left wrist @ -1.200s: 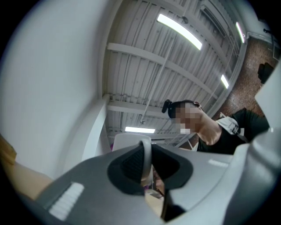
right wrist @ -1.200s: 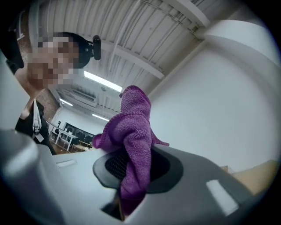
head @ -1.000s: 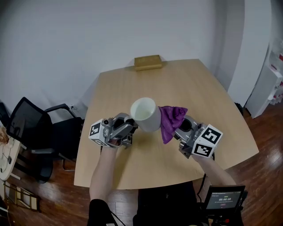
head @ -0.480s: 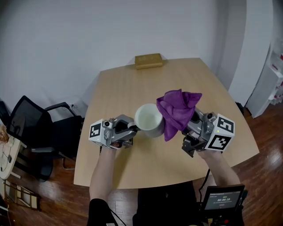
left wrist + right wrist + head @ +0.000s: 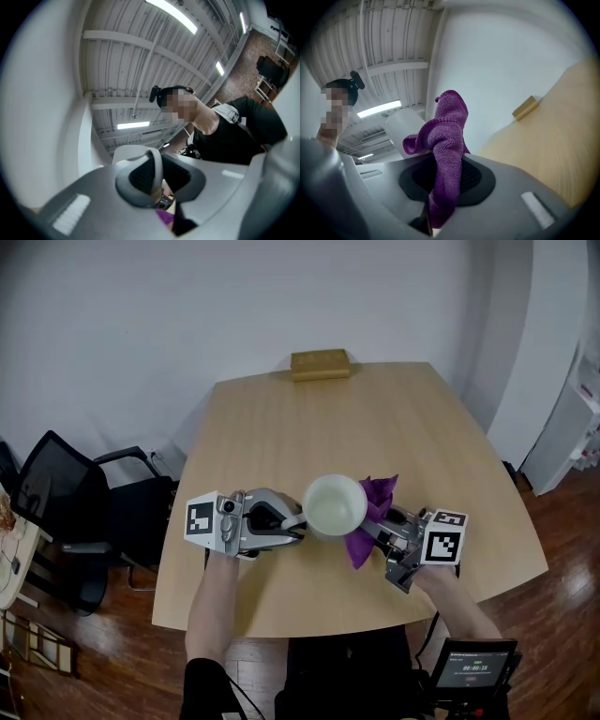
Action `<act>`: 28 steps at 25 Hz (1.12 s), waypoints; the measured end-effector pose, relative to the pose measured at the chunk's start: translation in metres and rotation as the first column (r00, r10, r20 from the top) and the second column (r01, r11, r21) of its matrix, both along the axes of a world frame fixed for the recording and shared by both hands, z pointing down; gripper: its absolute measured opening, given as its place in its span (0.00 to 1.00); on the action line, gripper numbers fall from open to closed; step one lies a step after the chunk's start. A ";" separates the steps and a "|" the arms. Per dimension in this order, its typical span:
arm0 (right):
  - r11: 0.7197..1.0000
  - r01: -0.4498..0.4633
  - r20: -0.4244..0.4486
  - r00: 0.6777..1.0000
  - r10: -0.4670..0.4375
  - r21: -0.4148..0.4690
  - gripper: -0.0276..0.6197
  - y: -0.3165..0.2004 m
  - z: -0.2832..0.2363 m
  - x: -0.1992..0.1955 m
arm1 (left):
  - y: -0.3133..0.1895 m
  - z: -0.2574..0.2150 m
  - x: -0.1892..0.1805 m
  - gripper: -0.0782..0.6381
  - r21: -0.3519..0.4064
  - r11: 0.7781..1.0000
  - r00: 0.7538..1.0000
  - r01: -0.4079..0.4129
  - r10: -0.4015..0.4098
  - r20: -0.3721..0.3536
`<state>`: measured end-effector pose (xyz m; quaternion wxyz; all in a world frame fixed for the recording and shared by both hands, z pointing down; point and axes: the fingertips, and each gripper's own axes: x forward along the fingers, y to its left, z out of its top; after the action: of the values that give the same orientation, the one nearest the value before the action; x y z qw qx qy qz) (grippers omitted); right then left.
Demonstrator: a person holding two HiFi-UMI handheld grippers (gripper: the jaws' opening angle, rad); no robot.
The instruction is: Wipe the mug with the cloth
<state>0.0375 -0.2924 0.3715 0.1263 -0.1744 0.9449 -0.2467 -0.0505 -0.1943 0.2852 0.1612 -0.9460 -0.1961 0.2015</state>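
Main worry over the table: mug held up only by its handle, pinched tight in the left gripper. Could swivel or slip if shoved hard sideways. Then the purple cloth, clamped in the right gripper and bunched against the mug's right side (might tug loose). Black chair off left, small box at the far edge, both well apart. No obstacles.

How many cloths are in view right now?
1. The purple cloth is clamped in the right gripper, right beside the white mug. No other shows, though the mug hides some tabletop.
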 end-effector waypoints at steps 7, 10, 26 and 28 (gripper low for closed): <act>0.985 0.049 0.314 0.944 -0.099 0.163 0.14 0.014 -0.105 0.047 | 0.009 0.007 0.005 0.19 0.054 0.999 0.998 -0.005 0.002 0.065; 0.964 0.158 0.346 0.910 -0.227 0.215 0.14 0.033 -0.127 0.039 | 0.017 0.007 0.011 0.19 0.064 0.997 0.997 -0.031 0.027 0.069; 0.955 0.264 0.233 0.928 -0.290 0.136 0.14 0.020 -0.079 0.027 | 0.057 0.023 0.022 0.19 0.116 0.979 0.971 -0.166 0.142 0.195; 0.905 0.336 0.254 0.880 -0.401 0.262 0.14 0.043 -0.121 0.036 | 0.062 0.023 0.024 0.19 0.122 0.977 0.968 -0.173 0.146 0.202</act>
<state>0.0731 -0.2497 0.2501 0.2371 0.0634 0.9509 -0.1887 -0.0266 -0.1328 0.3086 0.1899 -0.9287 -0.2999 0.1076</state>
